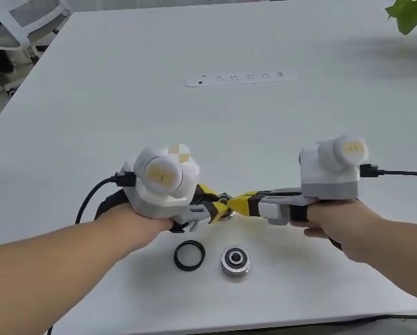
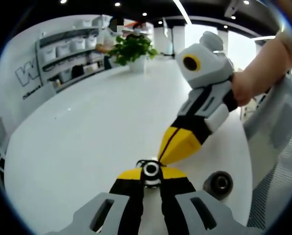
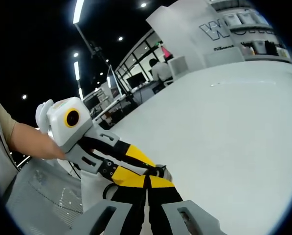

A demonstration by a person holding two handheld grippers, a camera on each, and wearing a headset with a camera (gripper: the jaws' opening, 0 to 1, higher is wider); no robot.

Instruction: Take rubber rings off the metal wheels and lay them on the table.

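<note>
Left tool (image 1: 214, 202) clenched on a metal wheel (image 2: 151, 171), held above the tabletop (image 1: 264, 139) near its near edge. Right tool (image 3: 146, 178) pinched closed, tips touching that wheel's rim; can't tell if it grips anything. Loose rubber ring (image 1: 189, 255) lies flat by the near edge, second wheel (image 1: 235, 259) just beside it toward the right edge.

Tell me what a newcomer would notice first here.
The two grippers meet tip to tip above the near part of the white table. The left gripper is clamped on a small wheel, and the right gripper, jaws together, has its tips at that wheel. Just below them on the table, a loose black ring and a second wheel lie side by side.
</note>
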